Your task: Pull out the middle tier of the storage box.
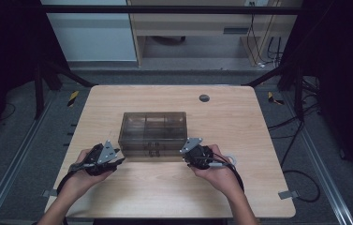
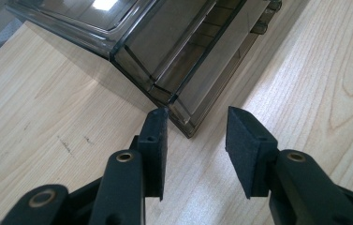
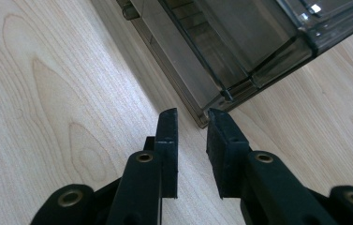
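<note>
Where the wooden counter (image 1: 165,192) lies bare at mid-depth, a smoky transparent box (image 1: 153,130) sits central. Left gripper (image 1: 111,158) at its near-left corner, jaws apart; right gripper (image 1: 189,152) at its near-right corner, jaws narrowly apart, unclamped. A grey grommet (image 1: 204,98) lies far right, well apart.

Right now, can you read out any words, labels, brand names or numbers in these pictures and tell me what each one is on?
No readable text: none on the smoky plastic box, the wooden table or either gripper.
Yellow-and-black hazard tape on the floor carries stripes, no words.
</note>
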A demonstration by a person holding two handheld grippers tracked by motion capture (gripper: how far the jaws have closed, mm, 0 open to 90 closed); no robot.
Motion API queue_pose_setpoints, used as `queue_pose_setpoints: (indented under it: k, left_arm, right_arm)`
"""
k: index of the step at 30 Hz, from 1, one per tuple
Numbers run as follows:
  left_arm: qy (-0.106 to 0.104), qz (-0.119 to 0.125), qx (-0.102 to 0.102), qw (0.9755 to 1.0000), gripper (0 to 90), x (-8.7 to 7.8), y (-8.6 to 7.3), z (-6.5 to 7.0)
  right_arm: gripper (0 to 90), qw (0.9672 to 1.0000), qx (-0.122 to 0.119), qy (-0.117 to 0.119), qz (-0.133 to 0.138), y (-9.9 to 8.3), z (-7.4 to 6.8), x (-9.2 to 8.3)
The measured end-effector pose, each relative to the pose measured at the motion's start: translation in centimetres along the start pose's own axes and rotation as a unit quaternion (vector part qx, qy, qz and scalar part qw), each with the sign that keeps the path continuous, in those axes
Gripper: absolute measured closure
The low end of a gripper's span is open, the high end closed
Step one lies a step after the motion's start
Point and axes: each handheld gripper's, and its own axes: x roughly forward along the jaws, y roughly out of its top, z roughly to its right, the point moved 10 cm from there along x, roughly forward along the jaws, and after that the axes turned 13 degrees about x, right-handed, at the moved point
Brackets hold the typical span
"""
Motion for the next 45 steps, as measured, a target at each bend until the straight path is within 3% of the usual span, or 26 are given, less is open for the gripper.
queue_pose_setpoints:
  k: [21, 37, 45]
  left_arm:
    - [0.001, 0.006, -0.007, 1.0, 63.9, 0.4, 0.1, -0.2]
    - [0.002, 0.01, -0.006, 0.9999, 66.9, 0.8, 0.4, -0.4]
    - [0.011, 0.005, -0.004, 0.9999, 71.7, 0.7, 0.4, -0.6]
  right_arm:
    - [80.1, 0.9999, 0.011, 0.004, 0.002, 0.1, 0.3, 0.2]
    - [76.6, 0.9996, 0.023, -0.008, 0.011, 0.3, 1.0, -0.1]
    - [81.9, 0.9996, 0.02, -0.013, 0.013, 0.5, 1.0, 0.2]
